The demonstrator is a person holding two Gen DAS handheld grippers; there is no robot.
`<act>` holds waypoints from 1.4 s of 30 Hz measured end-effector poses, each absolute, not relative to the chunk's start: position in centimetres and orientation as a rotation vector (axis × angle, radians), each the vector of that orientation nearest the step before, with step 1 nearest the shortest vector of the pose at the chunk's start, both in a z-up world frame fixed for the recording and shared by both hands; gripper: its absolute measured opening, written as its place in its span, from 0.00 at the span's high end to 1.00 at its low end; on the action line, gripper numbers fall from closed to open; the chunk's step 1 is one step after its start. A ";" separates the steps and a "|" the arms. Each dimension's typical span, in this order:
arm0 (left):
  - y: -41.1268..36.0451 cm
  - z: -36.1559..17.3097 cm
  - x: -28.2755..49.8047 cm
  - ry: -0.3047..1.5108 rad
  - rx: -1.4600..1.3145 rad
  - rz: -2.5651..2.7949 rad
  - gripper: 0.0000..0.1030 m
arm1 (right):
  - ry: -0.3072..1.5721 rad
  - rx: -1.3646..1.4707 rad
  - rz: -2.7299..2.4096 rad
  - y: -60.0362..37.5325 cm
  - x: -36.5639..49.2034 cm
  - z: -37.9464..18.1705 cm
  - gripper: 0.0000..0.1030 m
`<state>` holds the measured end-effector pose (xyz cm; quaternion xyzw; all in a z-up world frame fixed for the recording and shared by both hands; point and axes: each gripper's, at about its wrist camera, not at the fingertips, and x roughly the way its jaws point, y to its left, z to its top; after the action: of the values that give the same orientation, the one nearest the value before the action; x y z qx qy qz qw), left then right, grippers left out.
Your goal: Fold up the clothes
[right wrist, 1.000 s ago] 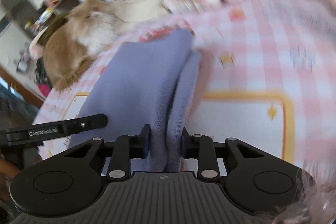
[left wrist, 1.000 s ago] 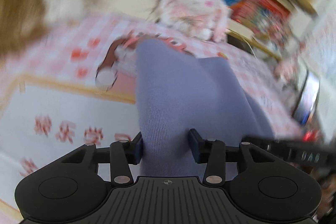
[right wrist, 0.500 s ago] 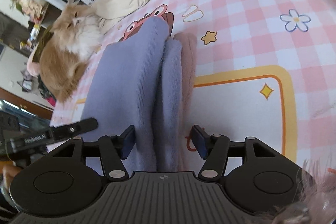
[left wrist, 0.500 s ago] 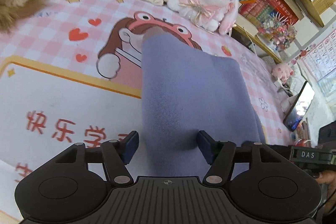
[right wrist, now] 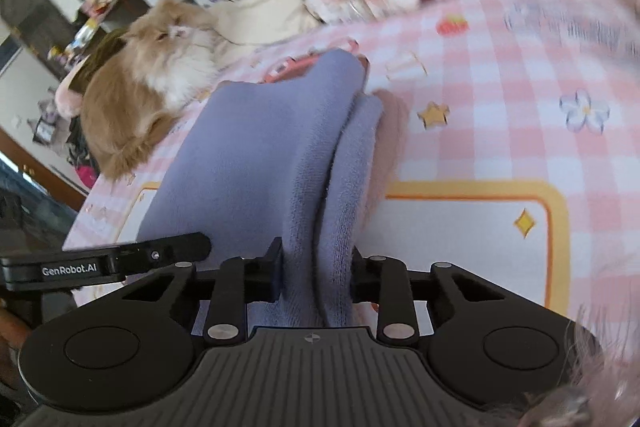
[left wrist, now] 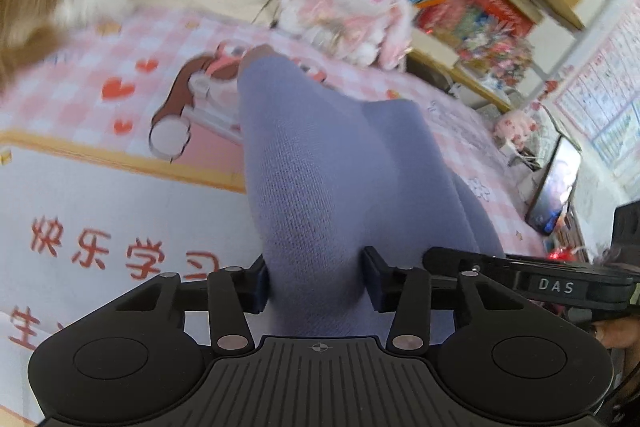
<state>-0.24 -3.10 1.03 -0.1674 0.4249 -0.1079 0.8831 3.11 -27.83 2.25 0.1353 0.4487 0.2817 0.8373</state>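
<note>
Evidently mid-fold: the left tool [left wrist: 314, 285] and right tool [right wrist: 315, 273] each pinch the near edge of the lavender knit garment [left wrist: 320, 163], which runs ahead of them over the pink checked desk [right wrist: 500, 75]. Next, I judge, comes carrying that edge forward evenly. Blur hides the far hem.

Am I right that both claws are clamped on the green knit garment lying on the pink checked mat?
Nearly. Both the left claw and the right claw are clamped on it, over the pink checked mat, but the knit garment is lavender purple, not green. Both wrist views show the colour plainly.
</note>
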 end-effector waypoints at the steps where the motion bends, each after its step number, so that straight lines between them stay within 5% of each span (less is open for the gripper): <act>1: -3.2 1.4 -0.5 0.867 -0.337 -0.228 0.57 | 0.929 0.271 0.600 -27.8 2.8 2.5 0.75; 19: -1.6 3.3 3.6 0.813 -0.293 -0.349 0.56 | 0.766 0.162 0.484 -25.3 2.8 5.2 0.75; 42: 6.0 0.8 15.0 0.779 -0.356 -0.359 0.56 | 0.714 0.017 0.422 -17.0 13.1 4.1 0.75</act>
<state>15.05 6.04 0.80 -0.1718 0.3758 -0.1733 0.8940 13.05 -16.99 4.08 0.0085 0.3468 0.2050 0.9152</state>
